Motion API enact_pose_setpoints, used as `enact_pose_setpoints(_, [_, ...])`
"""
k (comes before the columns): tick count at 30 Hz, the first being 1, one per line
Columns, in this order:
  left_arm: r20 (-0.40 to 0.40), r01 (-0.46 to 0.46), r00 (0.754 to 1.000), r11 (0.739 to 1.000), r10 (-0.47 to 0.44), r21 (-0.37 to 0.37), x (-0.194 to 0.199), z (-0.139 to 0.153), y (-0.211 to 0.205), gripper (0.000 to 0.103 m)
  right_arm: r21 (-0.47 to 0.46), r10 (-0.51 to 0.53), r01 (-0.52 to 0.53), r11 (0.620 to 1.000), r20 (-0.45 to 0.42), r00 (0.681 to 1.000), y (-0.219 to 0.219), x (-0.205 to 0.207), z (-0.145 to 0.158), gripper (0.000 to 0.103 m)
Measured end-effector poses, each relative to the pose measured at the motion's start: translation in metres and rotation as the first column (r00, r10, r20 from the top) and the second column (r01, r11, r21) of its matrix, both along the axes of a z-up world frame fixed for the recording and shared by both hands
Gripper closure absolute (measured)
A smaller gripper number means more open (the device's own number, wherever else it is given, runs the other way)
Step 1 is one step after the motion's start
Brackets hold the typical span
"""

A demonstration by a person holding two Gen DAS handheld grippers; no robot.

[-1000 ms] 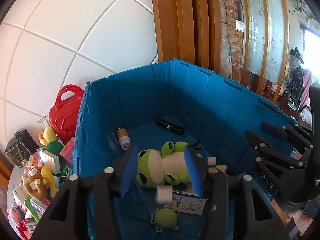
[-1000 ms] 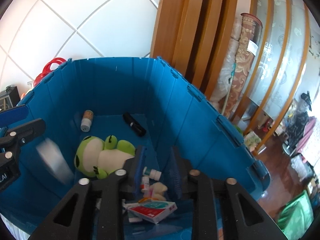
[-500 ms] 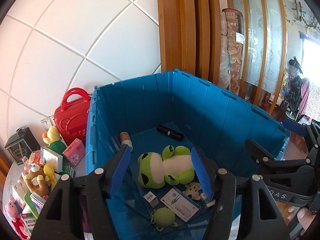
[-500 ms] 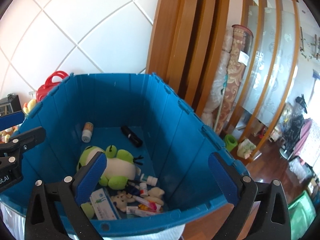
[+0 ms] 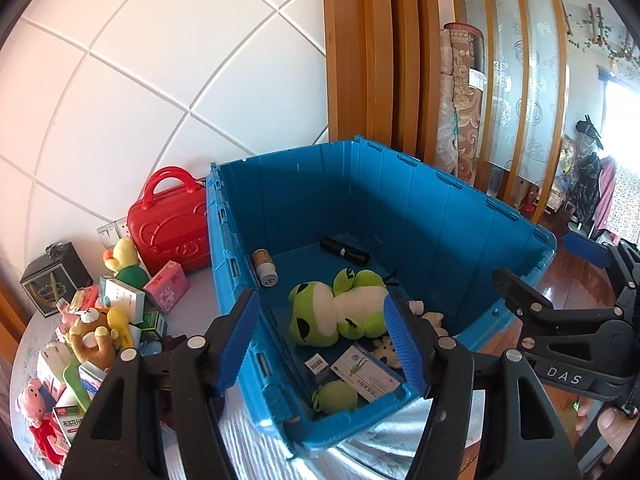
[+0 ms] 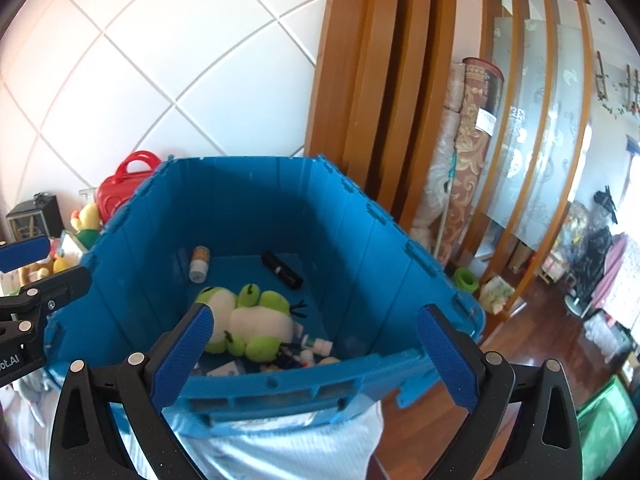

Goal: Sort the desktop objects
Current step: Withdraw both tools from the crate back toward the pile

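I hold two grippers above the near edge of a blue crate (image 5: 440, 216) that sits on a table against a white tiled wall. A second ago both hung low inside the crate; now both have pulled back and up over its near rim. My right gripper (image 6: 316, 356), nearly closed then, now stands spread as wide as it goes, with nothing between its blue pads. My left gripper (image 5: 320, 340) has also widened and holds nothing. Inside the crate lie a green frog plush (image 5: 336, 312), a small bottle (image 5: 266, 268), a black tube (image 5: 346, 251), a flat white medicine box (image 5: 366, 372), a tiny box (image 5: 317, 365) and a green ball toy (image 5: 336, 397). I judge that what I carried has been dropped in. Left of the crate, unsorted items wait: a bear plush (image 5: 94, 330), a pink box (image 5: 168, 286) and a red case (image 5: 170, 220)
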State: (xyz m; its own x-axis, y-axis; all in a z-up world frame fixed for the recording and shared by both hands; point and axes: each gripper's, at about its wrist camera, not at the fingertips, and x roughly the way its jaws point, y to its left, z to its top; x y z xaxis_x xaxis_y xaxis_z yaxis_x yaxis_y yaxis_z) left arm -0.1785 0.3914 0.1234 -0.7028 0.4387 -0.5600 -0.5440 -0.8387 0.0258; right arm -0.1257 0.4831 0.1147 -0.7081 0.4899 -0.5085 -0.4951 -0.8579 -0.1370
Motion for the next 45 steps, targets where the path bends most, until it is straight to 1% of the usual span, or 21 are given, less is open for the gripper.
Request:
enact_pose_setpoints(6, [-0.012,-0.009,1.0,1.0,0.009,0.005,0.008,0.001,-0.025,0.039,-0.008,0.057,-0.057,0.998,0.001,0.998,-0.03,-0.001,0.0,0.0])
enact_pose_setpoints(8, [-0.009,-0.016,1.0,1.0,0.017,0.011,0.008,0.002,-0.035,0.039,-0.025,0.094,-0.094,0.995,-0.001,0.996,-0.041,-0.002,0.0,0.0])
enact_pose_setpoints(17, [-0.031,-0.108,0.994,0.993,0.109,0.043,0.0,0.006,-0.096,0.039,-0.006,0.191,-0.191,0.981,-0.022,0.981,-0.095,-0.022,0.009,0.0])
enact_pose_setpoints(22, [-0.023,-0.156,0.987,0.985,0.158,0.073,-0.012,0.003,-0.139,0.039,0.006,0.277,-0.277,0.961,-0.041,0.96,-0.135,-0.042,0.013,0.0])
enact_pose_setpoints(26, [-0.019,-0.213,0.977,0.975,0.215,0.07,-0.022,-0.002,-0.172,0.039,0.015,0.35,-0.349,0.937,-0.062,0.935,-0.168,-0.059,0.013,0.0])
enact_pose_setpoints(31, [0.005,-0.29,0.957,0.955,0.29,0.062,-0.037,-0.013,-0.219,0.039,-0.001,0.42,-0.421,0.907,-0.046,0.906,-0.204,-0.086,0.006,0.0])
enact_pose_setpoints(34, [0.017,-0.33,0.944,0.943,0.329,0.039,-0.044,-0.025,-0.247,0.039,-0.027,0.462,-0.462,0.886,-0.016,0.887,-0.225,-0.108,-0.005,0.0])
enact_pose_setpoints(37, [0.039,-0.386,0.922,0.922,0.385,0.008,-0.053,-0.04,-0.276,0.039,-0.054,0.496,-0.495,0.867,0.02,0.868,-0.244,-0.126,-0.018,0.0])
enact_pose_setpoints(40, [0.068,-0.44,0.895,0.897,0.442,-0.033,-0.059,-0.059,-0.302,0.039,-0.092,0.529,-0.523,0.847,0.057,0.847,-0.262,-0.143,-0.037,0.0])
enact_pose_setpoints(45, [0.114,-0.483,0.862,0.869,0.493,-0.107,-0.063,-0.099,-0.336,0.039,-0.171,0.572,-0.552,0.816,0.115,0.812,-0.285,-0.162,-0.071,0.0])
